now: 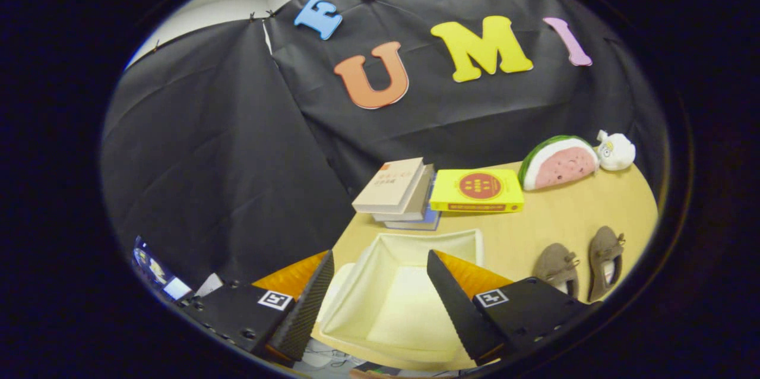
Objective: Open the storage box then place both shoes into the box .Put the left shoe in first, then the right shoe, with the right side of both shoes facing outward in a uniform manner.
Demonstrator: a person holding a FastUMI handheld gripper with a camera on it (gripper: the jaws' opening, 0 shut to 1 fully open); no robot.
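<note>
A cream-white storage box (pixel 415 242) lies open on the wooden table, its empty inside facing up between and just ahead of my fingers. My gripper (pixel 380 290) hangs above the box, open, with nothing between its black ridged fingers (pixel 309 302). Two small brown shoes stand side by side on the table beyond my right finger: the left-hand shoe (pixel 557 266) nearer the box, the right-hand shoe (pixel 604 257) further out. Both point toe away from me.
Beyond the box lie a stack of books (pixel 401 192) and a yellow book (pixel 478 190). A watermelon-slice plush (pixel 558 162) and a small white toy (pixel 616 150) sit at the table's far right. The table's left edge (pixel 344 230) runs close beside the box.
</note>
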